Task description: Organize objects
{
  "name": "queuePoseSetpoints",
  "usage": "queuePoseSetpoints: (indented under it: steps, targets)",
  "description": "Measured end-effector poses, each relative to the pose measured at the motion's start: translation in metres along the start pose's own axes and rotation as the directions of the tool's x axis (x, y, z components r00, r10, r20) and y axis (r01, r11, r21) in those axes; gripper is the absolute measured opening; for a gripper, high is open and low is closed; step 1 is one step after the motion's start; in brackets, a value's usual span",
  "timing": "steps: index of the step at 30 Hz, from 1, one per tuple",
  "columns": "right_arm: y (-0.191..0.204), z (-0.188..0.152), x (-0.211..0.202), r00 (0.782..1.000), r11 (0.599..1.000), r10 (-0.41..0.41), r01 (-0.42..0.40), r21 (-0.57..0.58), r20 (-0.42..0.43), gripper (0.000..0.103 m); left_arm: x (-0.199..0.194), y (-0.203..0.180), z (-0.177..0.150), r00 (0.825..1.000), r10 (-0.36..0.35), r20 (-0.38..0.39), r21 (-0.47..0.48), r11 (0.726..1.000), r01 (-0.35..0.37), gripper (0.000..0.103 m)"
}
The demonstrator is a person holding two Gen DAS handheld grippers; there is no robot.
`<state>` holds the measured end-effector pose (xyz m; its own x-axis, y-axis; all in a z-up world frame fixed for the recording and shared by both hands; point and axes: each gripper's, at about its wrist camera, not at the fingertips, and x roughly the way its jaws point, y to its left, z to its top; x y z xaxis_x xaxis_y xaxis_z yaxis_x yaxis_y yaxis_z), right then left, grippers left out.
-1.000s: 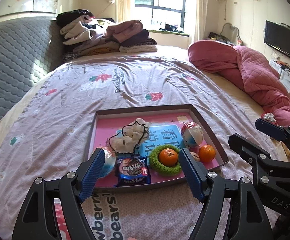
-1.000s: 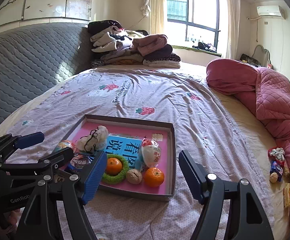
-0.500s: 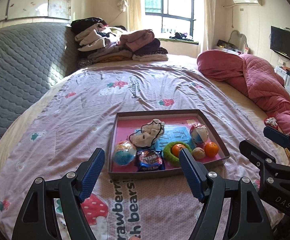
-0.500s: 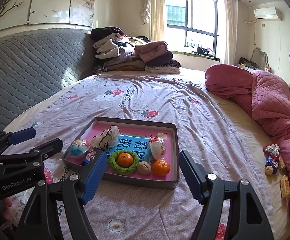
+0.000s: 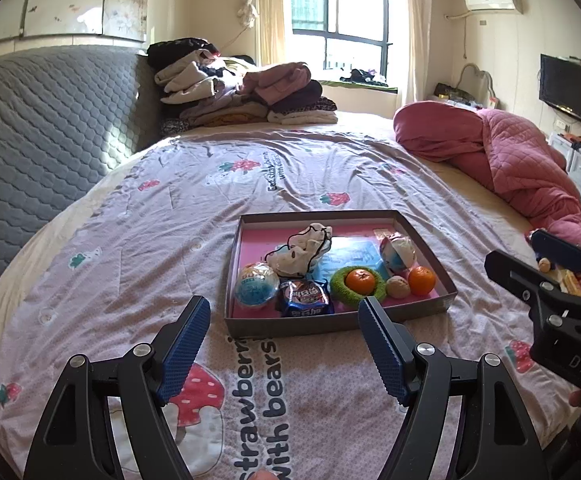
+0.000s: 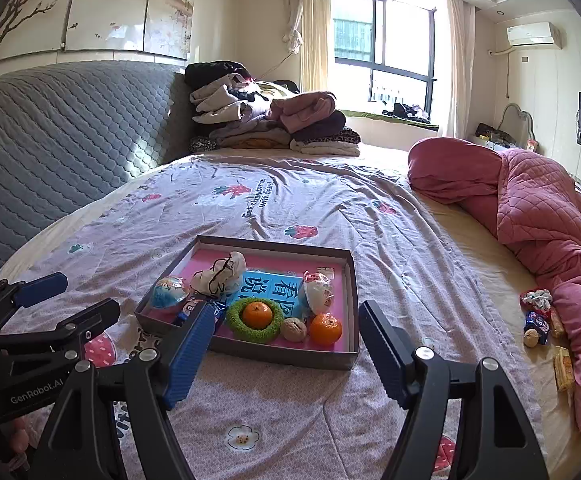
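We hold both grippers — left & right — released (nothing grasped), w/ tray just ahead.

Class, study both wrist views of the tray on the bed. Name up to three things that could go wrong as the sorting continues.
1. The tray sits on soft bedding, so pressing on it may tilt it and roll the loose orange or walnut.
2. The items are crowded; the open right gripper could nudge neighbours.
3. Snacks by the pink quilt may be overlooked.

Folded clothes piled by the grey headboard; a pink quilt lies bunched.
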<state>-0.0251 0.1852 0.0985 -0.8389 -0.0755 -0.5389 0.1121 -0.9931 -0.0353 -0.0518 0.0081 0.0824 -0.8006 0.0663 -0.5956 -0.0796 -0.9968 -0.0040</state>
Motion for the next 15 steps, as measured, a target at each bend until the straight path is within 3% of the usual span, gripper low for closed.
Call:
queuePoseSetpoints:
  steps: [15]
  targets:
    - [-0.002,-0.023,0.01,1.0,1.0,0.006,-0.006,0.016,-0.01,0.074,0.011,0.005,-0.018,1.0,0.014,-0.005,-0.012,1.0,-0.014,0.078]
